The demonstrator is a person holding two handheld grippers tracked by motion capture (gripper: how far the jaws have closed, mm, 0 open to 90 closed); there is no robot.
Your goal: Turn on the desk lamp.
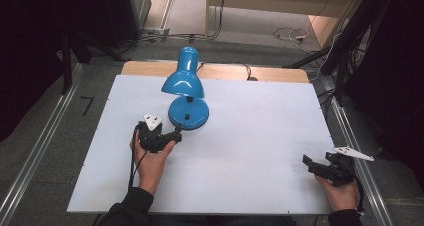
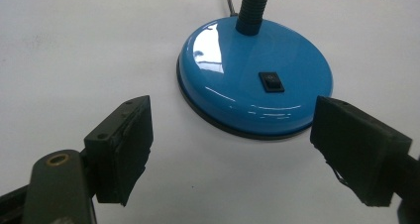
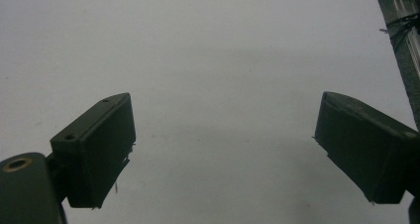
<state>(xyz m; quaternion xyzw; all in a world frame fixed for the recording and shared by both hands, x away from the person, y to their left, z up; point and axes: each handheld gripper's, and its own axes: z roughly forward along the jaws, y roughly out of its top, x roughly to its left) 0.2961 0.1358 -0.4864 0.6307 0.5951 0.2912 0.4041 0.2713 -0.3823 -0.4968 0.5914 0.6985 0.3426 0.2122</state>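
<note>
Blue desk lamp stands upright on the white table, left of centre and toward the far edge. Round base sits flat on the surface; black rocker switch is set in the top of the base on the near side. Flexible neck rises from the back of the base, dark in the left gripper view. Shade tips forward over the base, hiding part of it from above. A dark cord runs off behind the lamp at the far table edge.

Left gripper lies just beside the base, on its near-left side, held low over the table by the left hand. Jaws spread wide, nothing between them; from the gripper's own camera the base's front rim sits ahead of the gap, close to the right jaw, not touching either.

Right gripper is well apart, near the right front corner of the table, in the right hand. Jaws spread wide over bare white surface, holding nothing.
</note>
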